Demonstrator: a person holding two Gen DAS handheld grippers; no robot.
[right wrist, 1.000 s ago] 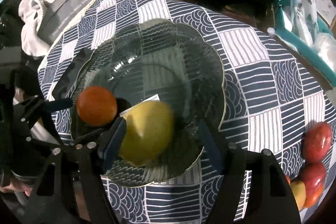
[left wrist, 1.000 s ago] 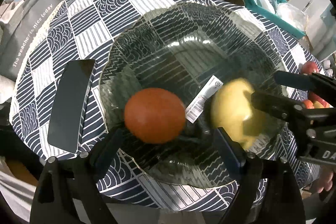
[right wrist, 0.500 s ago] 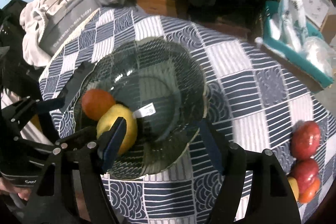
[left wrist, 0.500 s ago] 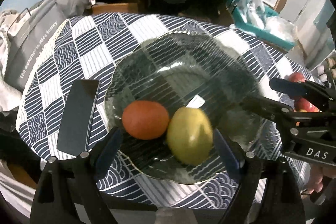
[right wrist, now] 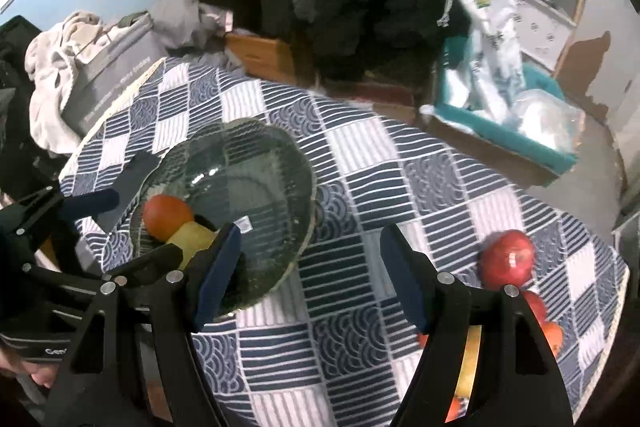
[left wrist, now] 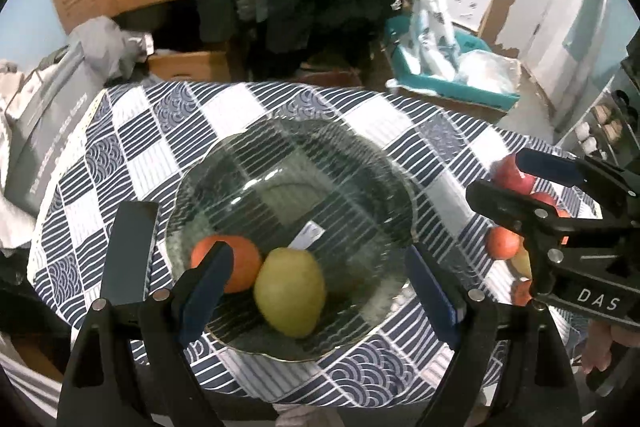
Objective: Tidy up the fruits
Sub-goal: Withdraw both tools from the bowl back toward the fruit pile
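A glass bowl sits on the checked tablecloth. In it lie an orange fruit and a yellow pear, side by side at the near rim. My left gripper is open and empty, above the bowl's near edge. My right gripper is open and empty, over the cloth right of the bowl; it also shows in the left wrist view. Several red apples and other fruit lie at the table's right edge.
A dark phone lies left of the bowl. A white barcode label lies in the bowl. A grey bag and clothes crowd the table's left edge. A teal box with plastic bags stands beyond the table.
The right gripper let go of the pear, which rolled next to the orange fruit. Both grippers have pulled up and back; the right one has swung right toward the apples.
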